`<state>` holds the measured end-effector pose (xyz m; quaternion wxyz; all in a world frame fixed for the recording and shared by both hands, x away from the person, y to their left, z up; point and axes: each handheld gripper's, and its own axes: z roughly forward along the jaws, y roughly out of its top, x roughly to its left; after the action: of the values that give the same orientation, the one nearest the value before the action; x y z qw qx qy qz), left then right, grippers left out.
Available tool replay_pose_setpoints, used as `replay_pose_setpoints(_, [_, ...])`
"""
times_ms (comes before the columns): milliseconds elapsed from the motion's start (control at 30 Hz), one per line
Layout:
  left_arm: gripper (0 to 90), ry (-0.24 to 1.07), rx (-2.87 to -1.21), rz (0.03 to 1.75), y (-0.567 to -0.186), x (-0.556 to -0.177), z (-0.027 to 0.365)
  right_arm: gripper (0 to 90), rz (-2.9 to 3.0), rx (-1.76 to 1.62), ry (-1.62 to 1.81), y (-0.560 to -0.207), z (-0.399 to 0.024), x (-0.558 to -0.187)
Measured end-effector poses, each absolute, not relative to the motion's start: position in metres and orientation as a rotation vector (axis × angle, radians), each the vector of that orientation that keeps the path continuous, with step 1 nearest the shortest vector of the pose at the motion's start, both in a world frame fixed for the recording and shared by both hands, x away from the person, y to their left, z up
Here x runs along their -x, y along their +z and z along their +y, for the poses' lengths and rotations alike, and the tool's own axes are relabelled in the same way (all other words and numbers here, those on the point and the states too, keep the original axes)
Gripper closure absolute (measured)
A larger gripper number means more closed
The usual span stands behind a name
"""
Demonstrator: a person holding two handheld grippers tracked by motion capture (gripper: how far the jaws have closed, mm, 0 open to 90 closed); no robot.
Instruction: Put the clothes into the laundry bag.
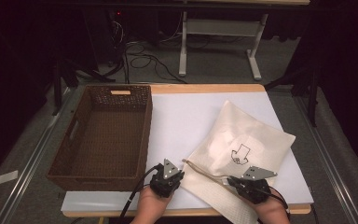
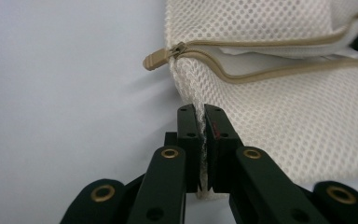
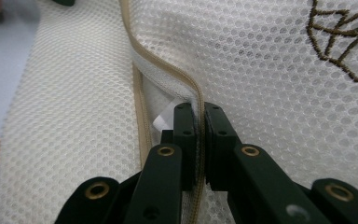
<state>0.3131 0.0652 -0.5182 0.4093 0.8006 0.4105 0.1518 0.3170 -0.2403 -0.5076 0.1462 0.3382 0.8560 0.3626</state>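
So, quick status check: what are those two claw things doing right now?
Left gripper shut on white mesh zip bag, corner near beige zipper pull. Right gripper shut on bag's zipper edge. Brown wicker basket alongside, nothing blocking.

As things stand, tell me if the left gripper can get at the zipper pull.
Probably not yet: the left gripper is shut on the mesh bag just below the zipper pull. The path looks free, but it must let go first.
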Motion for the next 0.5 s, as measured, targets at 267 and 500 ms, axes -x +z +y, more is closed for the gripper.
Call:
replay_pose_setpoints(267, [76.8,0.407,-2.023,1.018,-0.511,-0.286,0.064,84.9,2.467,-0.977,1.062,-0.507,-0.242,-0.321])
replay_pose_setpoints(500, [55.8,0.558,-1.934,1.012,-0.503,-0.288,0.07,70.4,2.429,-0.946,1.238,-0.49,-0.243,-0.313])
